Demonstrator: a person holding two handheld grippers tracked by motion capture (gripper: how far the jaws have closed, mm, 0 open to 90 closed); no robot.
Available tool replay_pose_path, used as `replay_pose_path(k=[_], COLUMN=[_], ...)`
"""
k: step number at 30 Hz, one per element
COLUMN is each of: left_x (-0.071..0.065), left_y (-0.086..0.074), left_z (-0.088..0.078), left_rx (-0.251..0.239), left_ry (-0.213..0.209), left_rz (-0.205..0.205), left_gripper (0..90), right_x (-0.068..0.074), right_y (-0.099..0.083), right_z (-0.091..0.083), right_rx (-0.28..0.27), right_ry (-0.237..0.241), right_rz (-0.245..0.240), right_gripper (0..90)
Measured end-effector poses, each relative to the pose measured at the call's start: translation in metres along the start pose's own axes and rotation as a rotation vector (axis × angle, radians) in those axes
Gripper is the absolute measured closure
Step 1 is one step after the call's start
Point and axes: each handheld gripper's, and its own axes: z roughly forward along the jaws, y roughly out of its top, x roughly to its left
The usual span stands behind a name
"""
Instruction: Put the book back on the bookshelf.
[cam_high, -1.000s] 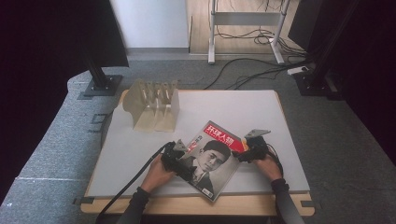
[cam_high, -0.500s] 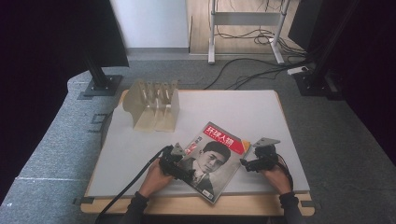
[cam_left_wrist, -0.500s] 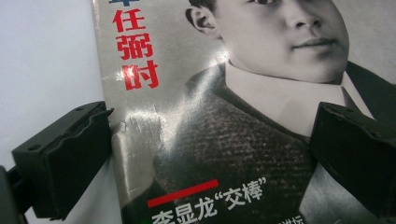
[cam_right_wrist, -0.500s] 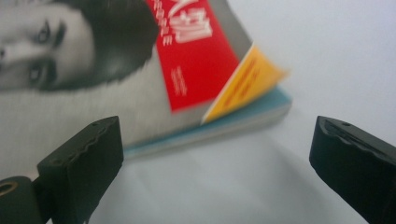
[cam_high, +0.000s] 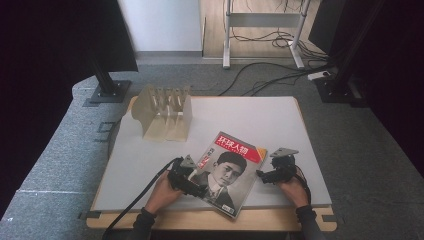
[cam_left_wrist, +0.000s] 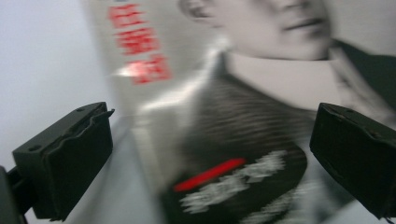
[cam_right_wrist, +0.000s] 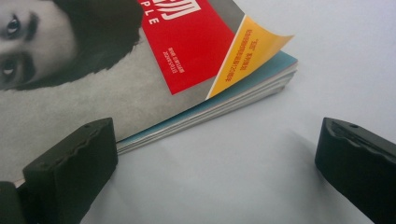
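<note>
Magazine (cam_high: 230, 172) flat on white table (cam_high: 250, 117), a gripper at each side.

Lying tilted near the table's 6 o'clock edge, cover up, red title band toward 12 o'clock, portrait below. Left gripper (cam_high: 192, 181) at the magazine's 9 o'clock edge, held by left hand (cam_high: 161, 192), jaws spread wide with the blurred cover between and beyond them in the left gripper view (cam_left_wrist: 210, 172); grasping nothing. Right gripper (cam_high: 265, 174) just beside the 3 o'clock edge, right hand (cam_high: 294, 189) behind it, jaws released and wide apart over bare table (cam_right_wrist: 261, 168); cover corner (cam_right_wrist: 254, 51) curled up at 12 o'clock there. Wooden rack (cam_high: 165, 112) well apart, toward the table's 10 o'clock corner.
</note>
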Motion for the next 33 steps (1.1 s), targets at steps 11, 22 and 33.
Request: replay_pose_path(k=[11, 22, 33], left_x=[0.048, 0.044, 0.022], left_y=[-0.005, -0.012, -0.015], left_z=[-0.011, -0.005, -0.006], left_rx=[-0.021, -0.037, -0.042], left_ry=[0.163, 0.171, 0.166], left_rz=[-0.082, -0.115, -0.092], left_gripper=[0.0, 0.0, 0.0], right_x=[-0.008, -0.015, -0.026], right_y=[0.018, 0.038, 0.057], right_z=[0.017, 0.035, 0.053], right_rx=[0.013, 0.025, 0.04], right_ry=[-0.018, -0.037, -0.058], right_rz=[0.007, 0.011, 0.043], right_gripper=[0.0, 0.0, 0.0])
